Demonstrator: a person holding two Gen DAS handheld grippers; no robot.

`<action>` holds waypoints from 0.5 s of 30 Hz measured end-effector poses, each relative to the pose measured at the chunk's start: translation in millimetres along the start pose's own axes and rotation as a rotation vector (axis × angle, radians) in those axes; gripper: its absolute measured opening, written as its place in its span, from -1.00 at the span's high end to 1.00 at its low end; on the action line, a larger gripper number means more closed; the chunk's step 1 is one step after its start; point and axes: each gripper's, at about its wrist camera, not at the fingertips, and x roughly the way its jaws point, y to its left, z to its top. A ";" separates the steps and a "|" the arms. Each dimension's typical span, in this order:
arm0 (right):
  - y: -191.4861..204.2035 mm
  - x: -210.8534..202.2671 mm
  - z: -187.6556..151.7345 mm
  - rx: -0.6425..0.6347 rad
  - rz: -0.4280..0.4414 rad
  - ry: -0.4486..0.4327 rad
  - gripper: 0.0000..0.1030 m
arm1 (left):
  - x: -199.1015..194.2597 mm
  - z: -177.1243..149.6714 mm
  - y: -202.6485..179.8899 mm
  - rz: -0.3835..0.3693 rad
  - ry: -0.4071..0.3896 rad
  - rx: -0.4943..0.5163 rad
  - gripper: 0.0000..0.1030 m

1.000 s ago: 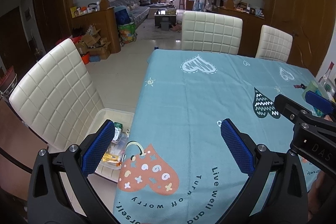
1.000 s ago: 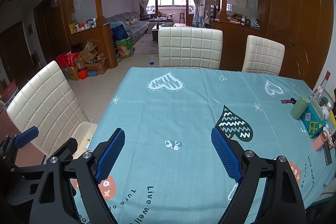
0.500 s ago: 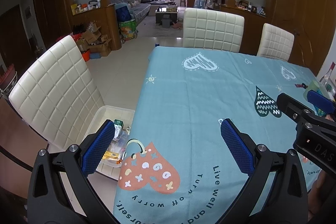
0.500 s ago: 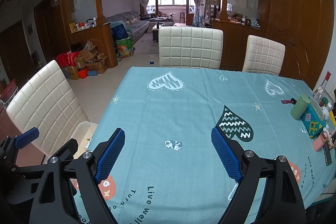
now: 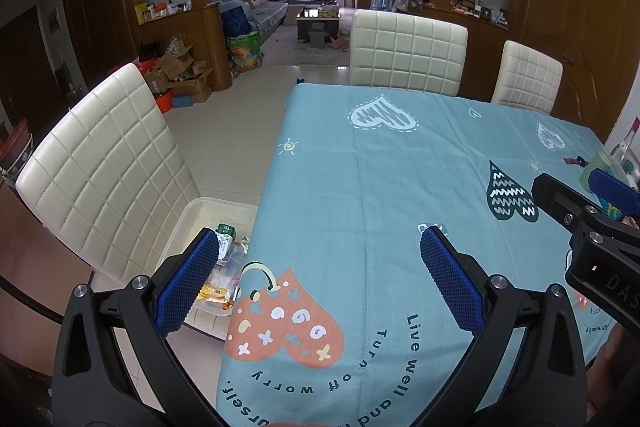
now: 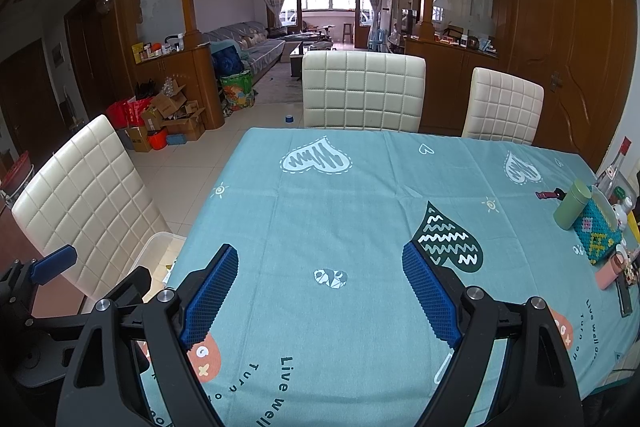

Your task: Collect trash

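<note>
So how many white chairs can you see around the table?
3. One chair stands at the table's left side, beside the bin. One is at the far end, in the middle. One is at the far right corner. Others may be out of view.

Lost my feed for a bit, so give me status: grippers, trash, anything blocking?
Left gripper open, empty; right gripper open, empty. Trash in clear plastic bin on floor beside teal heart-print tablecloth. Nothing between the jaws.
</note>
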 end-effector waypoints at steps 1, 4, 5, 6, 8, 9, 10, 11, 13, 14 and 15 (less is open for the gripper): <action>-0.2 0.0 0.0 0.000 0.000 0.000 -0.60 | -0.3 0.0 0.0 -0.001 0.000 -0.001 -0.93; 1.3 0.0 -0.2 0.000 0.000 0.000 -0.60 | -0.3 -0.1 -0.2 -0.001 0.000 0.000 -0.93; 1.6 -0.1 -0.3 0.000 0.000 0.000 -0.60 | -0.1 -0.1 -0.3 -0.001 0.000 0.000 -0.93; 0.8 -0.1 -0.1 0.000 0.000 0.000 -0.60 | 0.1 -0.1 -0.3 -0.001 0.000 0.000 -0.93; 1.5 -0.3 -0.2 -0.001 -0.001 0.000 -0.60 | -0.1 0.1 -0.3 -0.001 0.001 -0.001 -0.93; 1.4 -0.4 -0.2 0.000 0.000 -0.001 -0.60 | -0.1 0.1 -0.3 -0.001 0.001 -0.002 -0.93; -0.1 0.0 0.2 0.000 -0.001 -0.001 -0.60 | -0.6 0.0 -0.3 -0.001 0.000 -0.001 -0.93; 1.6 0.0 -0.2 0.000 -0.001 -0.001 -0.60 | -0.2 0.0 -0.5 -0.001 0.000 0.000 -0.93; 0.6 0.7 0.0 0.000 0.000 0.001 -0.60 | -0.3 0.0 -0.3 -0.001 0.001 0.000 -0.93; -0.5 0.4 0.3 0.000 0.000 0.001 -0.60 | -0.2 0.0 -0.3 -0.001 0.001 0.000 -0.93; 0.2 0.3 0.1 0.000 -0.001 0.000 -0.60 | 0.1 0.2 -0.4 -0.001 0.001 -0.001 -0.93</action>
